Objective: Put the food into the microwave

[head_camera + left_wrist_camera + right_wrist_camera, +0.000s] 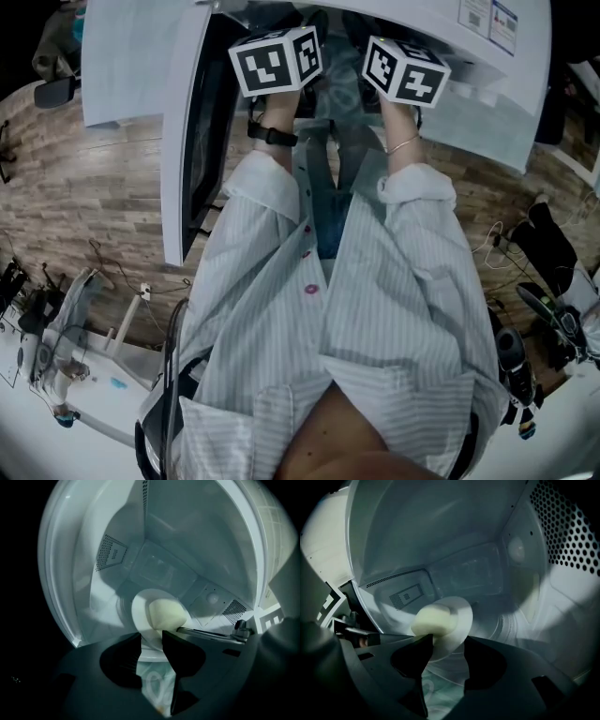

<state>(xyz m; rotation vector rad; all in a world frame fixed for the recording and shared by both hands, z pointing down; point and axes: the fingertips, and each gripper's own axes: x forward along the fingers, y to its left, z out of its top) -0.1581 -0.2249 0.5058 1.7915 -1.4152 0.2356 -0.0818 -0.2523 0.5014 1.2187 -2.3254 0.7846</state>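
A pale yellow bun (166, 613) lies on a white plate (140, 609) inside the white microwave (154, 564). My left gripper (151, 639) has the plate's near rim between its jaws, with a gap at each pad: open. From the other side, my right gripper (444, 641) straddles the plate (461, 616) beside the bun (431, 619), also open and not pressing. The plate is low over the cavity floor; I cannot tell whether it rests there. In the head view only the marker cubes (277, 58) (405, 70) show, and the jaws are hidden inside the oven.
The microwave door (183, 141) hangs open at the left. Perforated vents (567, 527) line the cavity's right wall, and a glass turntable (520, 620) sits on its floor. The person's striped shirt (375, 309) fills the head view's lower half. Chairs and cables lie on the wood floor (94, 197).
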